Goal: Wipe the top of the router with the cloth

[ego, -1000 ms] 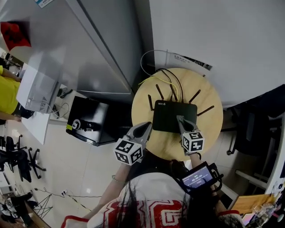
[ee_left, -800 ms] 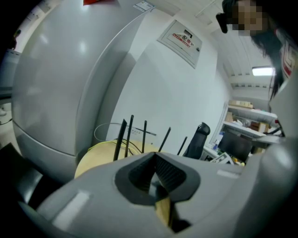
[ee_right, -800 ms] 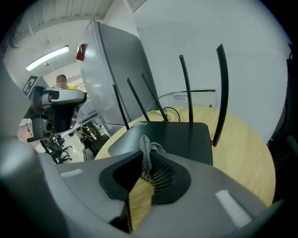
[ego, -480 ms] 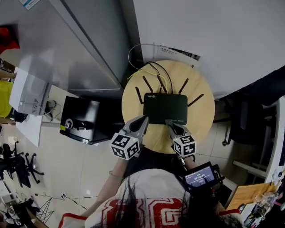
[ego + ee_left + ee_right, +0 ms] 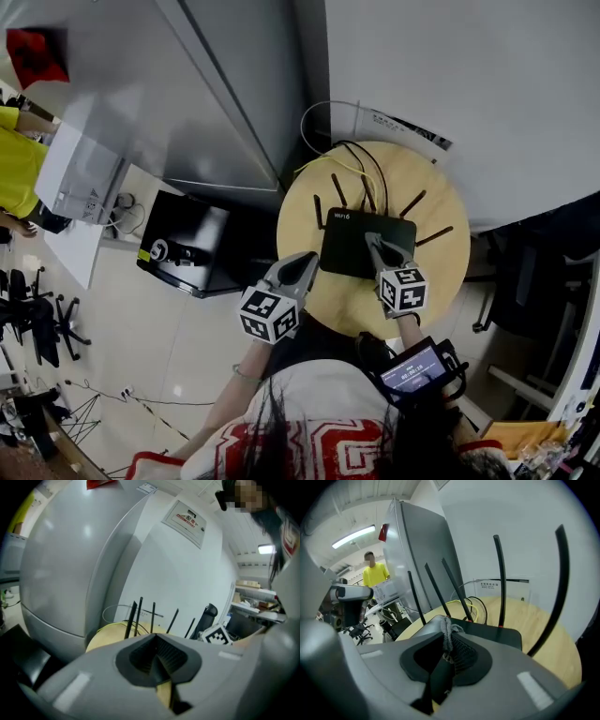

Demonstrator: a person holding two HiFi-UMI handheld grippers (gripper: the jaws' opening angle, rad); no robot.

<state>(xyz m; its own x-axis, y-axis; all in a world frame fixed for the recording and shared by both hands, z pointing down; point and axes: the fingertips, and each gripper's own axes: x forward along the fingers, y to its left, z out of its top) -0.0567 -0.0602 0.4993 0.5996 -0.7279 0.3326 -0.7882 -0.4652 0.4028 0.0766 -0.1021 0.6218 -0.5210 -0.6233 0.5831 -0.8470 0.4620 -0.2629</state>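
The person is wearing a white top (image 5: 319,389) with big red lettering. The grey left tool (image 5: 308,261) and right tool (image 5: 373,240) are each carrying a black-and-white marker cube (image 5: 270,316).

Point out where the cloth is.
In the right gripper view, the grey cloth is pinched at the tips of the right gripper, over the top of the black router on the round table.

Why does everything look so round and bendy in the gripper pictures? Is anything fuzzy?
Left gripper view: the wide lens bows the grey cabinet into a dome. Right gripper view: a black antenna curves, the ceiling light glares, the pinched cloth looks slightly soft. Head view: evenly lit, fairly sharp.
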